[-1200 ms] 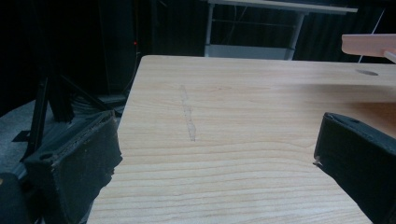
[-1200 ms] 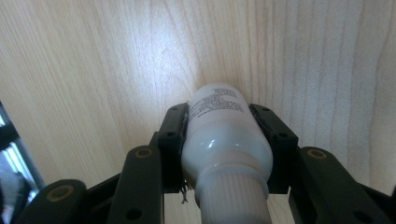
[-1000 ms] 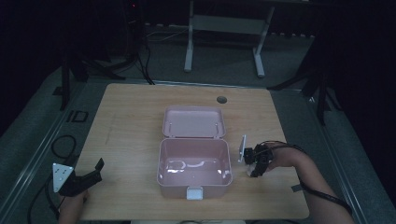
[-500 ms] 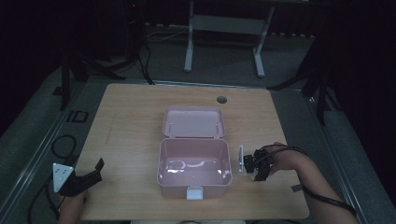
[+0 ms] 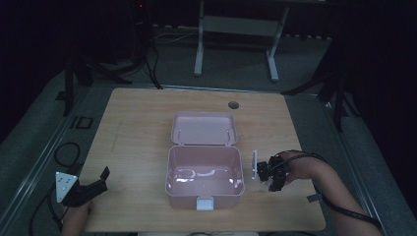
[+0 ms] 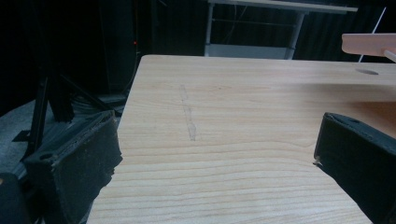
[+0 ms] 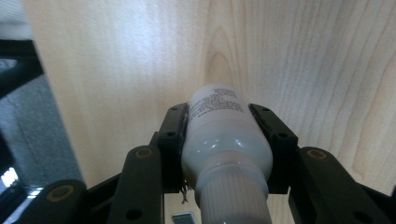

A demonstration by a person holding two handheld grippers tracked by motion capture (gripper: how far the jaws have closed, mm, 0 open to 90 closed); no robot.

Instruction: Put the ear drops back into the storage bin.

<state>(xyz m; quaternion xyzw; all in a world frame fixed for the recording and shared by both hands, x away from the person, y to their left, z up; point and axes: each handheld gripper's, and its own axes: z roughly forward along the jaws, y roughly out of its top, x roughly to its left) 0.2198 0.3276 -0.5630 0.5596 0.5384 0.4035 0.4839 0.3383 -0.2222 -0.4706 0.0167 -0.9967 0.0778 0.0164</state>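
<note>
Since a second ago, the right gripper (image 5: 263, 172) has drawn nearer the person along the pink box's (image 5: 204, 176) right side, while the left gripper (image 5: 91, 187) has stayed put. From the high view, the open pink box sits mid-counter (image 5: 142, 123), its lid (image 5: 204, 129) tipped back behind it; the right gripper hovers just beside the box's right wall, the left gripper well apart to the box's left near the counter's front corner. From the left gripper view, its jaws stand wide apart, holding nothing, over bare counter. From the right gripper view, its jaws are clamped on a white bottle (image 7: 222, 140), ribbed cap toward the camera, above the wood.
</note>
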